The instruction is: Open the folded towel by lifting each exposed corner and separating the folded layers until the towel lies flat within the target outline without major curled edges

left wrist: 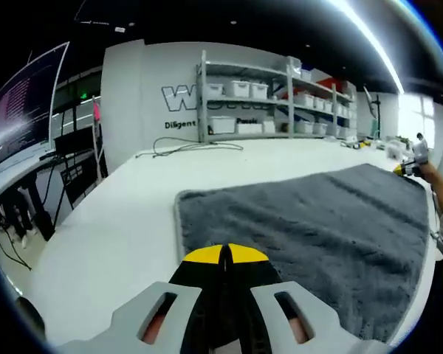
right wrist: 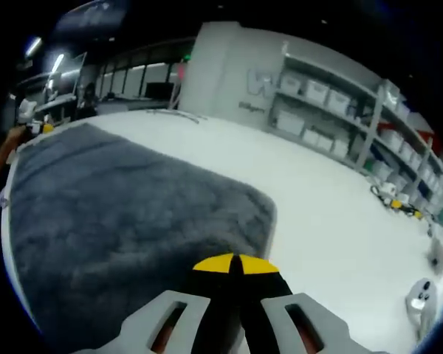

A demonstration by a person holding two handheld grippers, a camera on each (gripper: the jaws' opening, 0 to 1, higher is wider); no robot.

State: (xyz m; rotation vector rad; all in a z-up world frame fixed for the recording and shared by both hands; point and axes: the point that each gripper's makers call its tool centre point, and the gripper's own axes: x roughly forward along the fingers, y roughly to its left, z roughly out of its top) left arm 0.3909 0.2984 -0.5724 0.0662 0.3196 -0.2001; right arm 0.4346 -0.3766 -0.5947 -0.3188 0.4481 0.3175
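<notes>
A dark grey fluffy towel (left wrist: 317,228) lies spread open on the white table (left wrist: 111,236). My left gripper (left wrist: 225,254) has its yellow-tipped jaws pressed together at the towel's near edge, close to a corner (left wrist: 180,198), and appears to pinch the fabric. In the right gripper view the same towel (right wrist: 125,221) stretches away to the left. My right gripper (right wrist: 234,265) is shut at its edge beside the rounded corner (right wrist: 269,206). The right gripper (left wrist: 412,164), in a person's hand, also shows at the towel's far right corner. The left gripper (right wrist: 31,127) shows at the far left.
Metal shelves (left wrist: 280,96) with white bins stand against the back wall. Cables (left wrist: 192,147) lie on the table's far side. Desks with monitors (left wrist: 22,110) stand at the left. Small white and yellow objects (right wrist: 421,295) sit on the table at the right.
</notes>
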